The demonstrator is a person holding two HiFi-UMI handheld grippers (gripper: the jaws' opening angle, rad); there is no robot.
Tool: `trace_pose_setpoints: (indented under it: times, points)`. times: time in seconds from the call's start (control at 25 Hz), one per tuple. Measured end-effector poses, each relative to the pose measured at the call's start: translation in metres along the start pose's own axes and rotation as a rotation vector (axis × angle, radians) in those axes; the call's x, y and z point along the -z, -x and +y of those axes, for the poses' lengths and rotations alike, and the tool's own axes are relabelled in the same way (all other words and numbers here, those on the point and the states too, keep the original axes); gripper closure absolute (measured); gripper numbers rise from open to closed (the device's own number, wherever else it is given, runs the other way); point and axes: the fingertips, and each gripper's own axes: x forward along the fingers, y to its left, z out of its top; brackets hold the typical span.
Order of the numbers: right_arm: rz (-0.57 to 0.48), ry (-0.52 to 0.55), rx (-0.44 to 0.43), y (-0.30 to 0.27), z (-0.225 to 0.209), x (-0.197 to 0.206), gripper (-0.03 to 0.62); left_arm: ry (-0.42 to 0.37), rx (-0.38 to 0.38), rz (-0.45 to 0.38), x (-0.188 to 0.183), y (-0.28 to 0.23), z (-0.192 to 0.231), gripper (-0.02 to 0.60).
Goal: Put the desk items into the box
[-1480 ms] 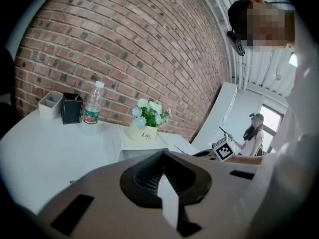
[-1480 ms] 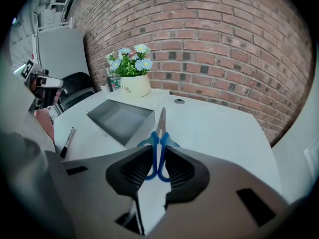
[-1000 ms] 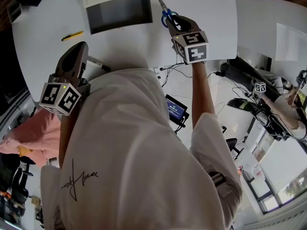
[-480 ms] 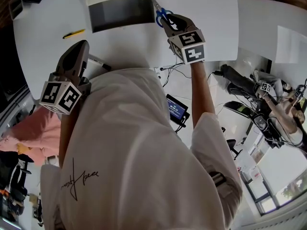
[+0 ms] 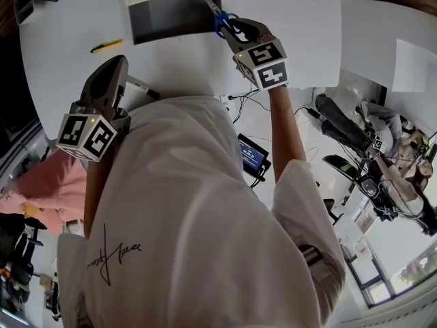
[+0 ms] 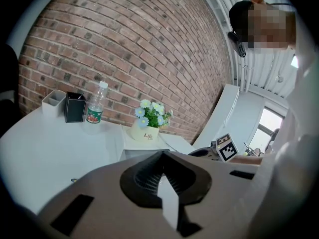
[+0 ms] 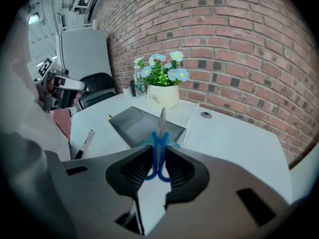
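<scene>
**A:** What are the jaws doing?

**B:** The jaws of the right gripper (image 7: 158,166) are pinching the blue handles of the scissors (image 7: 159,143). The closed blades are sticking out ahead of them. In the head view, the blades are pointing toward 11 o'clock, and the tip is lying over the right part of the open box (image 5: 164,19). I cannot tell how high above it they are hanging.

**A:** And the left one?

**B:** The left gripper (image 6: 162,176) is keeping its jaws pressed together with nothing between them. In the head view it is hovering at 7 o'clock of the box, near the table (image 5: 61,53) edge and just in front of the person's white shirt (image 5: 191,217).

**A:** Where is the box sitting?

**B:** It is sitting on the white table at 12 o'clock from the person, with its grey inside showing. A flower pot (image 7: 162,83) is standing just past its far side, against the brick wall (image 7: 239,44).

**A:** What else is lying out?

**B:** A yellow pen (image 5: 106,46) is lying at 8 o'clock of the box, apart from it. A black-capped marker (image 5: 140,87) is lying at 7 o'clock, right beside the left gripper's tip. In the left gripper view, a water bottle (image 6: 94,108), a black holder (image 6: 75,107) and a white holder (image 6: 52,102) are standing in a row by the wall.
</scene>
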Motion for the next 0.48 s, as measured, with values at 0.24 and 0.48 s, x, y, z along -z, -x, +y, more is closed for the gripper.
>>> trace_pose_setpoints:
  times: [0.24, 0.48]
  points:
    - [-0.005, 0.044, -0.047, -0.011, 0.015, -0.010, 0.493, 0.006, -0.008, -0.003, -0.001, 0.003, 0.004, 0.575]
    - [0.011, 0.088, -0.083, -0.018, 0.030, -0.013, 0.493, 0.017, -0.019, -0.008, 0.000, 0.011, 0.007, 0.575]
